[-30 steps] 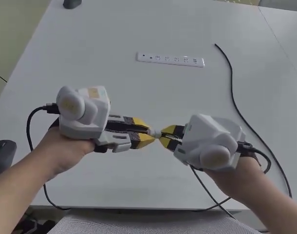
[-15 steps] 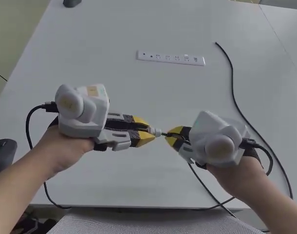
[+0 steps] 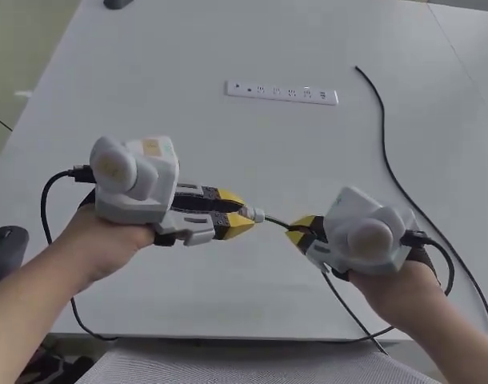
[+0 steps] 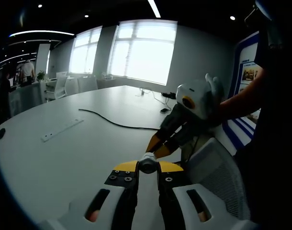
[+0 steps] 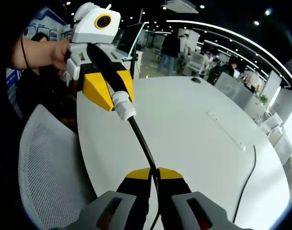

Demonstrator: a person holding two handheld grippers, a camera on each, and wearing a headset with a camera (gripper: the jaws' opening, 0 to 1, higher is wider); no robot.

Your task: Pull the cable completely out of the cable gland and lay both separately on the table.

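- the jaws of the left gripper [image 3: 246, 218] are pressed onto the white cable gland [image 3: 257, 215], held above the table [image 3: 188, 120].
- the jaws of the right gripper [image 3: 298, 233] pinch the black cable [image 3: 278, 222]; a short stretch runs from there into the gland.
- farther back on the table lie a power strip [image 3: 282, 93] and a loose black cord [image 3: 384, 152].

A black cable [image 5: 141, 139] is trailing from a white gland [image 5: 123, 104]; the left tool [image 3: 246, 219] and right tool [image 3: 294, 232] are showing yellow tips and white bodies.
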